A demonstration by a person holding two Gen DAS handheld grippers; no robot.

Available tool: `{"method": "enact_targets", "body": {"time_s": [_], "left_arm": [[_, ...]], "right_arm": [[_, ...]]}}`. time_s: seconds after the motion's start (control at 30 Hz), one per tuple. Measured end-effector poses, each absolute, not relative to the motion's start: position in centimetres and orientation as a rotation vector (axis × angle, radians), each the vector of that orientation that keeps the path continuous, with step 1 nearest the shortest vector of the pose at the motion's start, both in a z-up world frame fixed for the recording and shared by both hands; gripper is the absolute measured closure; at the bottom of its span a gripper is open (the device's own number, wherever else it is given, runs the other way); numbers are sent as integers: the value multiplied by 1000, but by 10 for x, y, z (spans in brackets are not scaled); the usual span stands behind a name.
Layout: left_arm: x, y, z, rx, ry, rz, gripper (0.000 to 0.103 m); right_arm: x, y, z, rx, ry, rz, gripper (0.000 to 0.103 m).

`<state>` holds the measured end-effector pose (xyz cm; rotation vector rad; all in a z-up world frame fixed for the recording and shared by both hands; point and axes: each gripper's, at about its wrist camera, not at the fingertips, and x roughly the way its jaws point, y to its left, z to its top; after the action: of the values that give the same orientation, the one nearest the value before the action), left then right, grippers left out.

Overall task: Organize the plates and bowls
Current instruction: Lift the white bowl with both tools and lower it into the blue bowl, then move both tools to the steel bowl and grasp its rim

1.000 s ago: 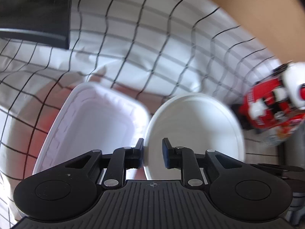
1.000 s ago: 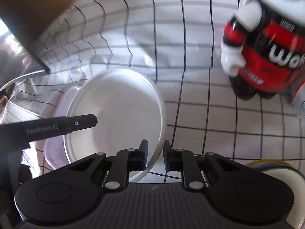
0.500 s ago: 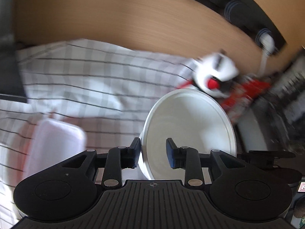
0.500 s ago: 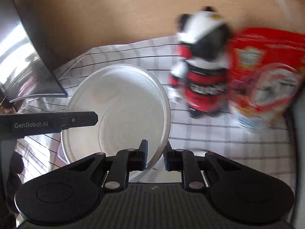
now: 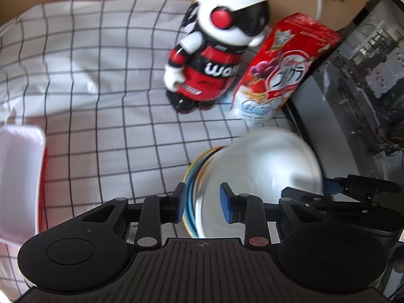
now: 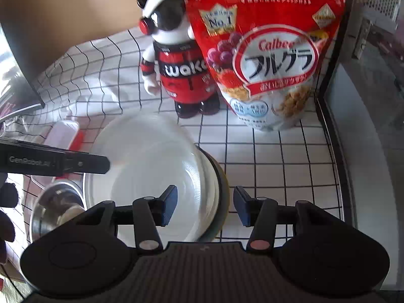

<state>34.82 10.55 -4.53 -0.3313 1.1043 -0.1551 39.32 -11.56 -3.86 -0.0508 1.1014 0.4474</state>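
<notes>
I've got the white plate point(image 6: 151, 174) sitting on the stack of plates point(image 5: 194, 174), and both my grippers point(image 5: 203, 203) point(image 6: 204, 205) have their jaws apart. The steel bowl point(image 6: 54, 209) and white tray point(image 5: 17, 176) look unsorted.

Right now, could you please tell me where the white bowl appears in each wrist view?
Left wrist: white bowl lower centre-right, above the open left gripper.
Right wrist: white bowl lower centre-left, beside the open right gripper.
Shared landmark: the panda figure stands behind the bowl, beside the red cereal bag.
</notes>
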Motion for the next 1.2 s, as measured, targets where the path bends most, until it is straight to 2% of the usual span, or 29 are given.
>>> {"method": "enact_targets", "body": {"time_s": [0.13,0.27,0.37,0.57,0.8,1.03,1.2], "left_arm": [[337,110,-47,-352,1064,-144,71],[329,115,-47,-373,1024,-113,71],[323,115,-46,-378,1021,-104,71],[312,116,-41,-416,992,-119,69],[317,103,-34,-382,976,-121,69],[319,94,-26,-354,939,-112,69],[309,100,-24,-364,927,-97,69]], "right_arm": [[388,-122,-48,-35,1082,454,53],[376,-115,-51,-147,997,427,52],[375,-119,-54,-129,982,425,46],[383,-139,-71,-14,1059,372,45],[369,-141,-48,9,923,408,45],[386,-144,-54,-10,963,311,45],[370,-145,-43,-16,905,345,45]]}}
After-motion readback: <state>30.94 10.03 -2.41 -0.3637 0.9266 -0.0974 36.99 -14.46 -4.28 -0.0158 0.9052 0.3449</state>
